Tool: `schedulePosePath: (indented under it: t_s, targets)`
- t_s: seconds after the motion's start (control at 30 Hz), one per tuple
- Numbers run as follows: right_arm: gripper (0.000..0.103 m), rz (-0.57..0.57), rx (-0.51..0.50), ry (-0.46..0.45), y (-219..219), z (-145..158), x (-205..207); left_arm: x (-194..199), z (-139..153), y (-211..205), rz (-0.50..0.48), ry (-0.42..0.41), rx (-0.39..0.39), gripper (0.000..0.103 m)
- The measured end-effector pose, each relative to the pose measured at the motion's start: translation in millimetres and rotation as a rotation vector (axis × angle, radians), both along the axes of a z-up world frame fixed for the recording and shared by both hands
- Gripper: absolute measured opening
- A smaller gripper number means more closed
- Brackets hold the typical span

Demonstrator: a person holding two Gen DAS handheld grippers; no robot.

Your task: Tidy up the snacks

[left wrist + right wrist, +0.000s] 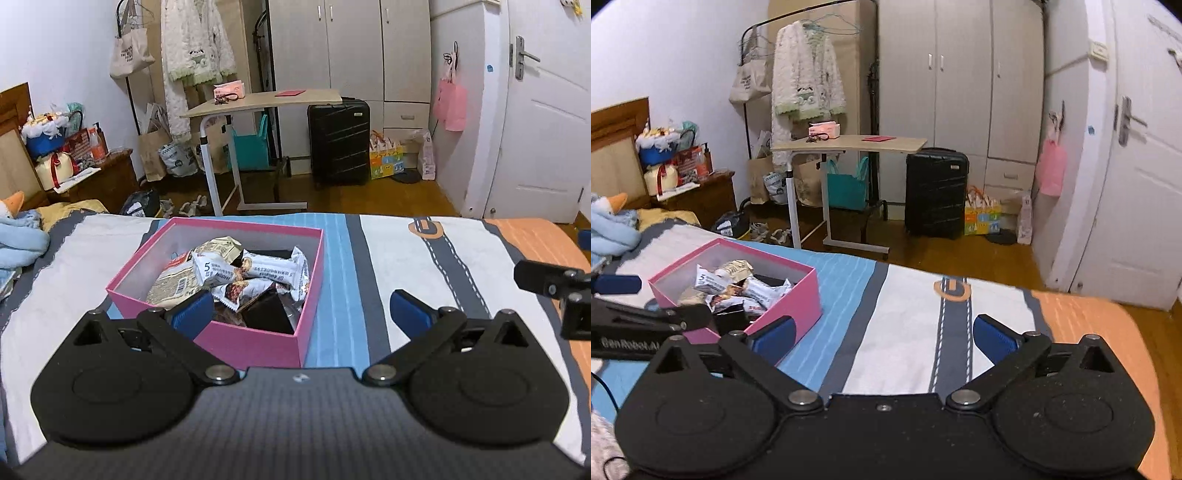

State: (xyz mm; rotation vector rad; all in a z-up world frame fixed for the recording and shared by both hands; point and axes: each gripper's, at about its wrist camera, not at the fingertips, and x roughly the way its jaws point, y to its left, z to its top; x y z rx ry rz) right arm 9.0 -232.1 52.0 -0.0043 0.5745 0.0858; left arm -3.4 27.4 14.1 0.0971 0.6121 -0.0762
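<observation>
A pink box (255, 343) sits on the striped bedspread (424, 266) and holds several wrapped snacks (255, 273), white and dark packets piled together. My left gripper (301, 312) is open and empty, just in front of the box's near right corner; its left finger overlaps the box's front wall. In the right wrist view the same pink box (798, 299) with snacks (738, 288) lies to the left. My right gripper (882, 336) is open and empty, over the bedspread (908, 332) to the right of the box.
The bed's far edge drops to a wood floor (388, 195). Beyond stand a white side table (266, 99), a black suitcase (340, 144), a wardrobe (351, 48) and a door (546, 110). A blue blanket (18, 240) lies at the left.
</observation>
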Motion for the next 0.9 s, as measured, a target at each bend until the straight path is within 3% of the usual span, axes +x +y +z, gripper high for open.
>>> schedulePosePath:
  t_s: [0.33,0.9]
  targets:
    - [0.103,-0.124,-0.099,-0.012,3.9,-11.6,-14.8,-12.3,-5.8,-1.9,-0.014,0.008,0.005,0.103]
    - [0.103,-0.152,-0.083,0.071,-4.5,-12.9,-28.5,-13.1,-11.2,-2.2,-0.008,0.031,-0.010,0.103]
